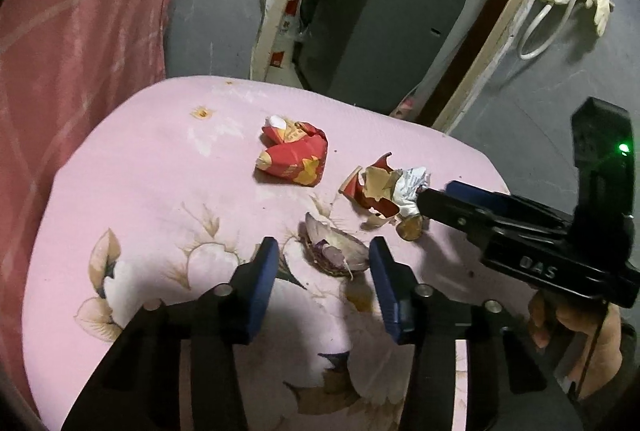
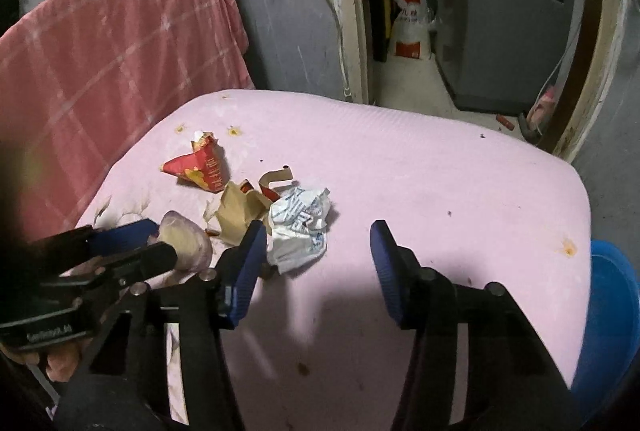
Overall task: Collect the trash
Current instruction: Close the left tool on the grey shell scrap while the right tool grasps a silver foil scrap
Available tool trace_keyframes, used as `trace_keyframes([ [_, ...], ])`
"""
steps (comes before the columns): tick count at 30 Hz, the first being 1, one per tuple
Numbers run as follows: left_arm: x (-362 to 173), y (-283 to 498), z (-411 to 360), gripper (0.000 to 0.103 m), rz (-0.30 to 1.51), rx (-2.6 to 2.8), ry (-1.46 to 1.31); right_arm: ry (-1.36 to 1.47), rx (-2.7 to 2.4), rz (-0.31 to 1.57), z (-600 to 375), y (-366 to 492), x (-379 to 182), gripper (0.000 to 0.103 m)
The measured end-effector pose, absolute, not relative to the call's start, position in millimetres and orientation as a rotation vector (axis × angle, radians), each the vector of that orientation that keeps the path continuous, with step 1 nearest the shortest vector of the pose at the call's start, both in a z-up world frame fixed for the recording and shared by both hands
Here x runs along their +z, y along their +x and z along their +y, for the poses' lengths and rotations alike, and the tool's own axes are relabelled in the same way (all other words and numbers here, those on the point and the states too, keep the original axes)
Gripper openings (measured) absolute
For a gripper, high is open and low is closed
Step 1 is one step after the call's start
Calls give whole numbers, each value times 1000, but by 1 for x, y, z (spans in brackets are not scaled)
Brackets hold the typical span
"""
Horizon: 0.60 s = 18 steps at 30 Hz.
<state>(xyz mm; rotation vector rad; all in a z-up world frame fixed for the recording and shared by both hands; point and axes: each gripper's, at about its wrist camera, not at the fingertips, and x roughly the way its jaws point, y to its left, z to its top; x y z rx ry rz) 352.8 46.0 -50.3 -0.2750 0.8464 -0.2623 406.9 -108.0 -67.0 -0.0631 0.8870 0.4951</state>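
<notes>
Four pieces of trash lie together on the pink flowered cloth of the bench (image 2: 440,171), toward its left edge. The crushed red and yellow paper carton (image 1: 294,155) is nearest the far edge; it is folded in and shows some white at the top. Just beside it are the torn brown and red cardboard scraps (image 1: 374,187), ragged at the edges. The crumpled white wrapper with blue print (image 2: 298,227) touches these scraps. The pale purple onion skin (image 1: 334,249), thin and curled, is nearest the near edge.

The left tool (image 1: 322,267) has its blue fingers (image 1: 266,267) wide apart, and the onion skin is between them; I cannot tell if they touch it. The right tool (image 2: 318,251) is also wide and holds nothing; its left finger (image 2: 250,251) is just beside the white wrapper.

One round blue plastic basin (image 2: 608,311) stands beyond the right edge of the bench, lower than it. What is inside is not visible.
</notes>
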Motion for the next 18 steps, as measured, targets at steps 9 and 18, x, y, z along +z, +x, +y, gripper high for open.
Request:
trace_keyframes([
  [9, -48, 358, 40, 24, 873, -296, -263, -44, 529, 924, -103, 418, -74, 22],
  [18, -40, 349, 40, 23, 846, -271, -275, -11, 540, 893, -114, 409, -68, 8],
])
